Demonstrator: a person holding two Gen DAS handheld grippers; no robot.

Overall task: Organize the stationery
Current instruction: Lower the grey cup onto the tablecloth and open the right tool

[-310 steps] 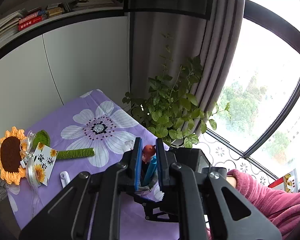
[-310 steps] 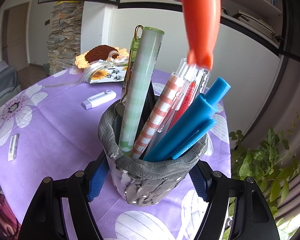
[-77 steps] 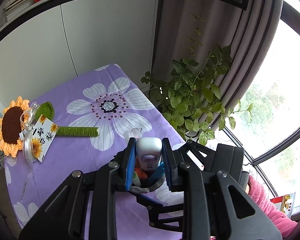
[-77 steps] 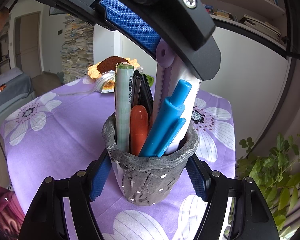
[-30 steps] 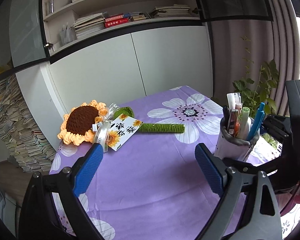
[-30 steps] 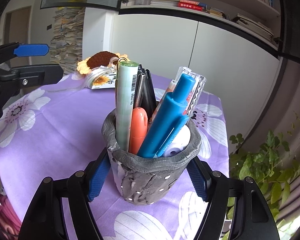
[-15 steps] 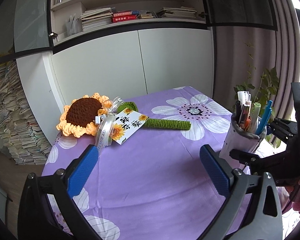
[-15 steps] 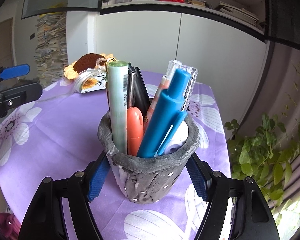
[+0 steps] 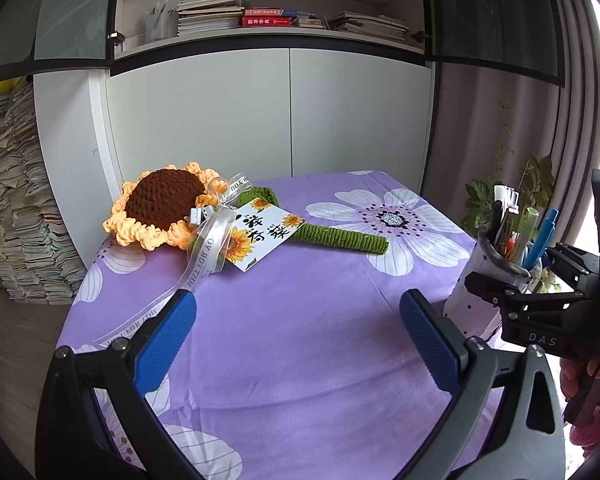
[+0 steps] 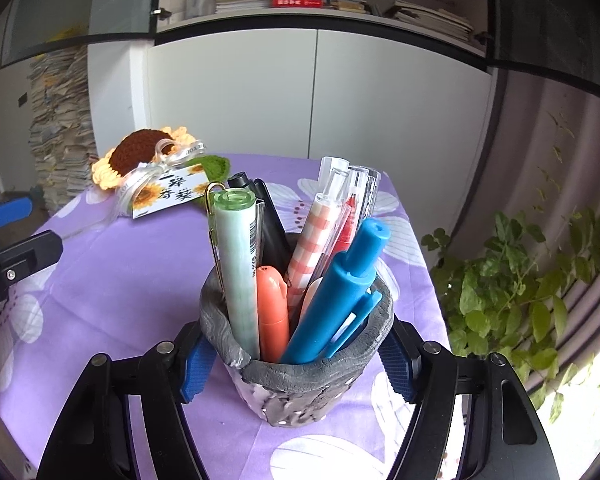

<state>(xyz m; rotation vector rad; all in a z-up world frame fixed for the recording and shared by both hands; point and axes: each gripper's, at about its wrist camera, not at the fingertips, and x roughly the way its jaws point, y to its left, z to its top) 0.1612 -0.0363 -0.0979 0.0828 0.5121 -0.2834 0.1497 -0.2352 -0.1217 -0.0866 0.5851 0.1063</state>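
Right gripper clamps the pen cup; left gripper (tilted down) gapes empty

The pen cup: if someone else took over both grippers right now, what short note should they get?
Right gripper: shut on the pen cup, which stands upright on the purple cloth.
Left gripper: open, empty, its jaws just opened wide.
Done: pens, a blue pen and an orange marker among them, stand in the cup.
Left: no loose stationery shows on the cloth; only the crochet sunflower lies there. Probably just release the cup.
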